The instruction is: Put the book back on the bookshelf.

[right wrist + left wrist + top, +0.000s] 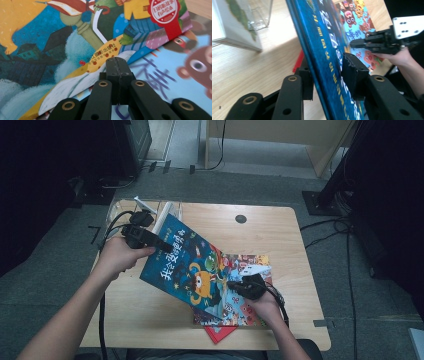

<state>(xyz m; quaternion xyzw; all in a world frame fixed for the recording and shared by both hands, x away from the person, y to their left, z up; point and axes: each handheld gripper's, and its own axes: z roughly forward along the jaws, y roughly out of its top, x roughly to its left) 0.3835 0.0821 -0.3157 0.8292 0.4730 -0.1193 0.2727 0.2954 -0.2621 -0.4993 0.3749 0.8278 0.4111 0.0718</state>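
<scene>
A blue picture book (185,265) with a yellow monster on its cover is tilted up, its left edge raised off the wooden table (285,240). My left gripper (157,242) is shut on that raised edge, one pad on each face of the blue picture book (324,37). The book's low right edge rests on a second picture book (250,265) with cartoon bears, which lies flat. My right gripper (232,286) is shut and empty, its tips on the bear book (175,72) just beside the blue book's (62,45) lower edge.
A red flat item (220,333) sticks out from under the books at the front edge. At the table's back left stand a clear plastic holder (120,210) and a white book (165,215). A cable port (241,219) sits at the back middle.
</scene>
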